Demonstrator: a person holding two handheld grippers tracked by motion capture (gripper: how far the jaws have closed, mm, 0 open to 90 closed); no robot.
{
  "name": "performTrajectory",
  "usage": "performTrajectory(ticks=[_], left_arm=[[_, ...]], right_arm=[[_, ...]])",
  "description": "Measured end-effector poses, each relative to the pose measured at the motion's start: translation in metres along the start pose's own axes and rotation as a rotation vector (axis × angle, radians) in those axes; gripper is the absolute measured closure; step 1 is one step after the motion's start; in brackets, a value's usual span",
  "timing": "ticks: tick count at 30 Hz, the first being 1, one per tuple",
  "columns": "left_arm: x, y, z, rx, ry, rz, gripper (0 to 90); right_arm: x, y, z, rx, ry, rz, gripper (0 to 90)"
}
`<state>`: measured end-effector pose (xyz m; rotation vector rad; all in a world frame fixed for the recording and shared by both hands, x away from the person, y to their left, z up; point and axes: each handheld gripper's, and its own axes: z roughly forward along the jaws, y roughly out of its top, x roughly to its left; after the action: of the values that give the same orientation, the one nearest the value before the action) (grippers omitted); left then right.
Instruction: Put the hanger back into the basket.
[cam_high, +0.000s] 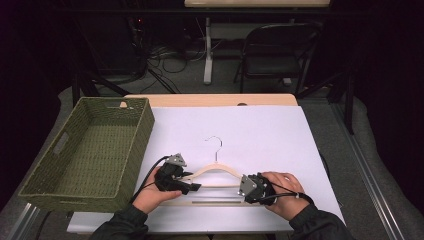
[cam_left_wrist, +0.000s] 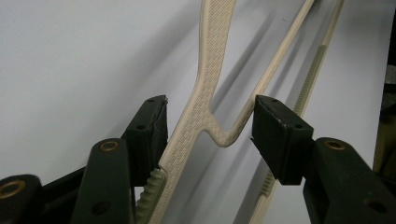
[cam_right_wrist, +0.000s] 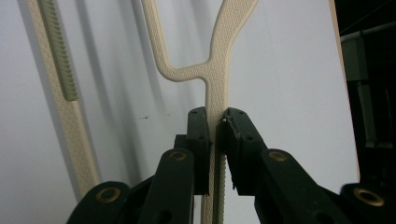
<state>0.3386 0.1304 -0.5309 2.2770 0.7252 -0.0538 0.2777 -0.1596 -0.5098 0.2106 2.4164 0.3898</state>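
A cream plastic clothes hanger (cam_high: 216, 172) with a metal hook (cam_high: 216, 142) lies on the white sheet, hook pointing away from the person. My left gripper (cam_high: 192, 185) is at the hanger's left shoulder. In the left gripper view its jaws stand open on either side of the hanger's arm (cam_left_wrist: 205, 88), the left pad (cam_left_wrist: 152, 128) close to it. My right gripper (cam_high: 246, 187) is at the right shoulder. In the right gripper view its jaws are shut on the hanger's arm (cam_right_wrist: 216, 79).
A green woven basket (cam_high: 137, 145) stands at the table's left, empty inside. The white sheet (cam_high: 260, 130) covers most of the wooden table. A folding chair (cam_high: 277, 52) and cables stand on the floor beyond the far edge.
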Motion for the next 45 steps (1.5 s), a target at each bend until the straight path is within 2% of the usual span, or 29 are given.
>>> performTrajectory(ticks=[6,8,10,11,12,14,15,21,25,29,31,35,41,42,43,44,45], left_arm=[[-0.002,0.000,0.000,0.008,0.012,0.020,46.8],[-0.002,-0.001,-0.001,0.012,0.003,0.027,48.0],[-0.003,0.000,-0.001,0.021,0.017,0.040,48.5],[-0.004,-0.001,-0.001,0.012,0.011,0.043,48.8],[-0.004,-0.001,-0.001,0.004,-0.012,0.047,50.2],[-0.005,-0.001,-0.001,0.007,-0.022,0.048,53.1],[-0.006,-0.001,-0.001,0.008,-0.032,0.066,55.0],[-0.007,-0.001,-0.002,0.019,-0.019,0.057,55.1],[-0.007,-0.001,-0.004,0.024,-0.039,0.055,58.2],[-0.010,0.000,-0.005,0.034,-0.036,0.059,60.8],[-0.013,0.001,-0.008,0.043,-0.036,0.063,61.8],[-0.016,0.002,-0.012,0.045,-0.036,0.071,65.8],[-0.019,0.003,-0.019,0.038,-0.064,0.067,75.4],[-0.019,0.003,-0.019,0.038,-0.064,0.067,76.8],[-0.020,0.003,-0.021,0.028,-0.090,0.065,78.6],[-0.020,0.003,-0.021,0.028,-0.090,0.065,80.8],[-0.020,0.003,-0.023,0.013,-0.118,0.060,83.1]], right_arm=[[0.001,0.000,0.000,0.000,-0.006,0.003,80.3],[0.000,0.000,0.001,-0.003,-0.009,-0.012,80.3],[0.000,0.000,0.001,-0.002,-0.011,-0.013,80.3],[0.000,0.000,0.001,0.007,-0.017,-0.016,80.3],[0.000,0.000,0.000,0.009,-0.019,-0.017,80.3],[0.000,0.000,0.001,0.004,-0.018,-0.023,80.3],[0.001,0.000,0.001,0.002,-0.015,-0.025,80.2],[0.001,0.001,0.001,0.002,-0.027,-0.035,80.2],[0.000,0.001,0.001,0.004,-0.032,-0.043,79.9],[-0.001,0.001,0.002,-0.015,-0.041,-0.039,79.5],[-0.001,0.001,0.001,-0.008,-0.050,-0.038,79.3],[-0.002,0.001,-0.001,-0.017,-0.068,-0.029,78.6],[-0.006,0.002,-0.003,-0.044,-0.093,0.001,76.7],[-0.007,0.002,-0.003,-0.048,-0.095,0.010,75.2],[-0.007,0.002,-0.003,-0.056,-0.093,0.026,71.5],[-0.007,0.002,-0.004,-0.063,-0.089,0.041,65.8],[-0.008,0.002,-0.004,-0.071,-0.084,0.050,62.4]])
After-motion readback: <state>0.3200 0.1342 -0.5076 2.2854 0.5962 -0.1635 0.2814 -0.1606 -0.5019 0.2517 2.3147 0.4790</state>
